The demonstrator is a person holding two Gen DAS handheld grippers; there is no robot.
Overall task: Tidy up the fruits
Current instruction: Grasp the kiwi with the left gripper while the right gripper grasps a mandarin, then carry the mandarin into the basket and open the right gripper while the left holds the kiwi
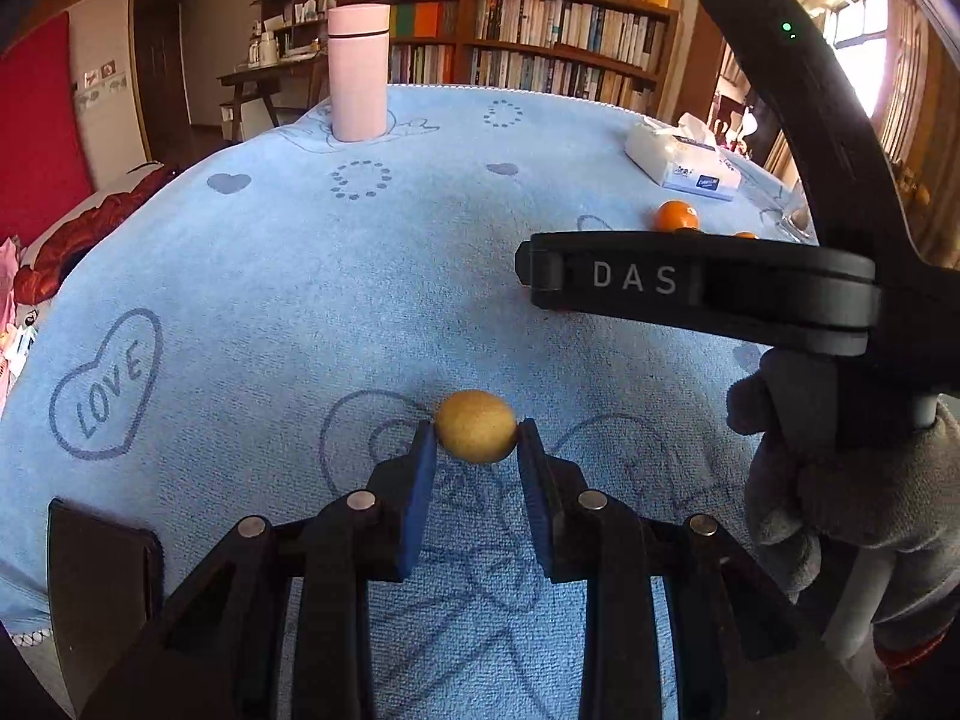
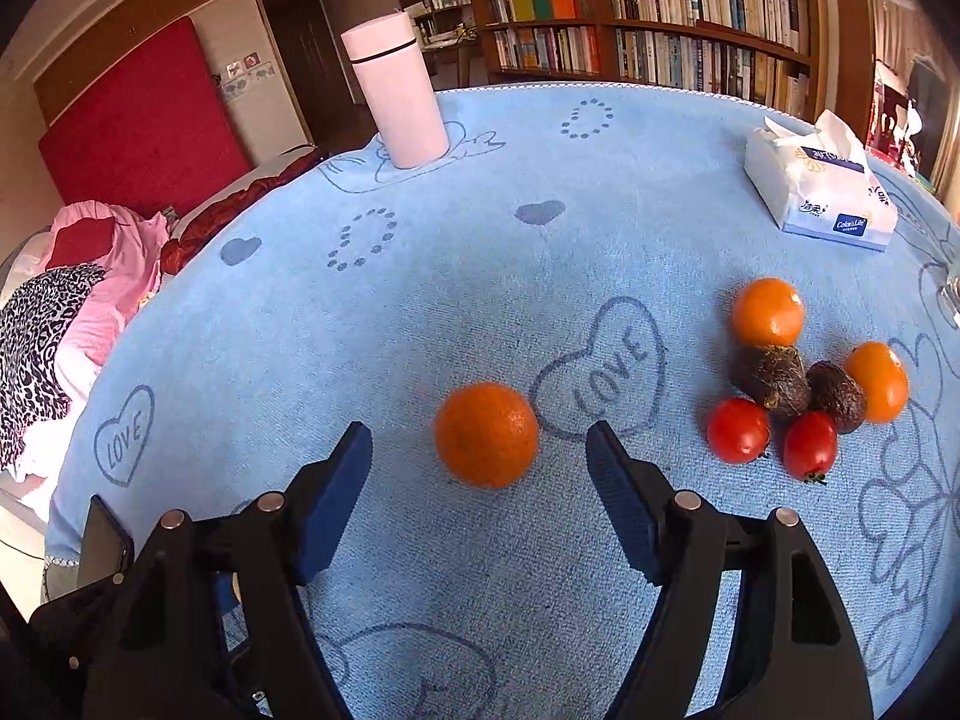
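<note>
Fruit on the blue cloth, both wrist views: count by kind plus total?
Oranges: 3, one between the open right gripper fingers, two in the cluster
Red tomatoes: 2
Dark brown fruits: 2
Yellow-brown fruit: 1, gripped by the left gripper
Total: 8

My right gripper's body (image 1: 690, 282), at three o'clock in the left wrist view, reads "DAS". The blue towel (image 2: 480, 276) carries hearts printed "LOVE": one at nine o'clock in the left view, others at centre and eight o'clock in the right. The tissue pack (image 2: 822, 192) at two o'clock shows "Colori Life"; its other print is too small.
</note>
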